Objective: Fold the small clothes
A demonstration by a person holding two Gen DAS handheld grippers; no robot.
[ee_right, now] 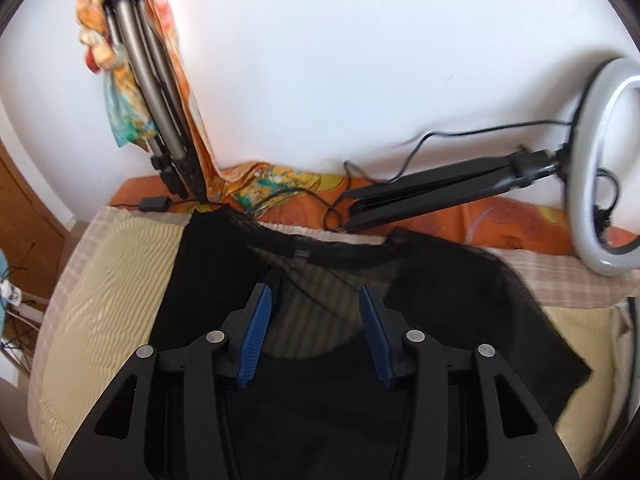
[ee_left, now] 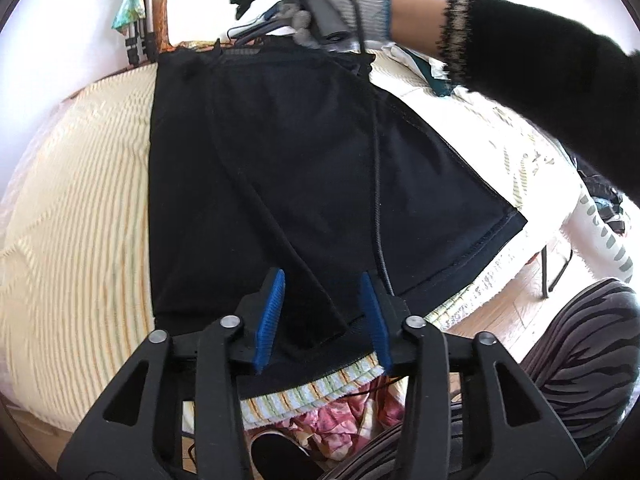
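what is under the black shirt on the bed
The black sheer T-shirt lies flat on a cream striped woven cover; its stripes show through the thin neckline fabric. Under the thicker body of the shirt, whatever lies below is covered and cannot be seen.

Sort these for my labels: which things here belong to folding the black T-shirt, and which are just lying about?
Job: black T-shirt, left gripper, right gripper, striped bed cover.

Lying about: ring light, folded tripod, patterned scarf, black cable.
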